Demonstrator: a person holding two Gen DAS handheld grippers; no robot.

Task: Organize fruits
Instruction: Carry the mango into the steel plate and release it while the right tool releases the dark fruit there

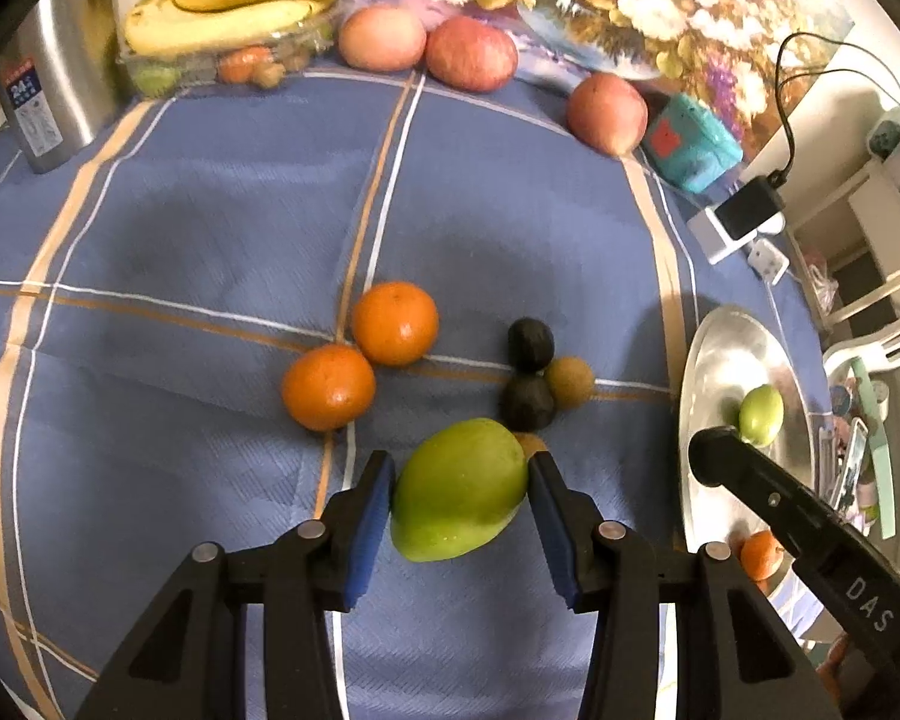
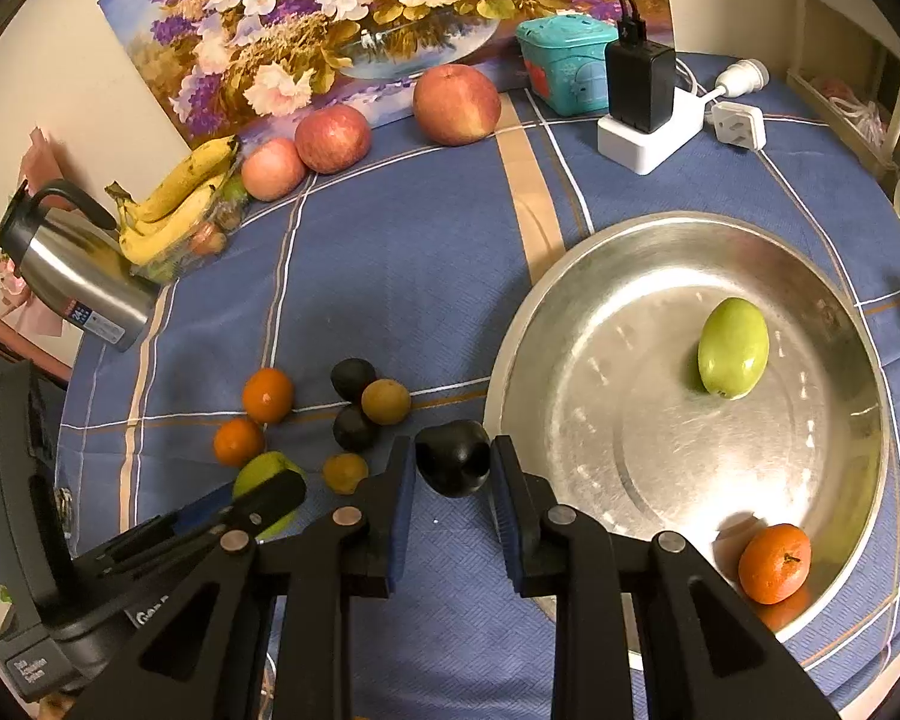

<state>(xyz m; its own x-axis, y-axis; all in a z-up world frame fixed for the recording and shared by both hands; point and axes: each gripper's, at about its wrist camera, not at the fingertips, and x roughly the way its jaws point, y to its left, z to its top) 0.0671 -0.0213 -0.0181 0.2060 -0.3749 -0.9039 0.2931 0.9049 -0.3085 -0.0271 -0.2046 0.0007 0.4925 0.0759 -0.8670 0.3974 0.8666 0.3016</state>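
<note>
Holding green fruit, tangerine: metal basin | left hand-held gripper clamps mango | right hand-held gripper clamps dark fruit

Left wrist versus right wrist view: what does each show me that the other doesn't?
Left wrist only: the left gripper with its fingers shut on the green mango.

Right wrist only: the right gripper shut on a dark fruit, plus the whole inside of the metal basin.

Both: two oranges on the cloth, the small green fruit and an orange in the basin.
</note>
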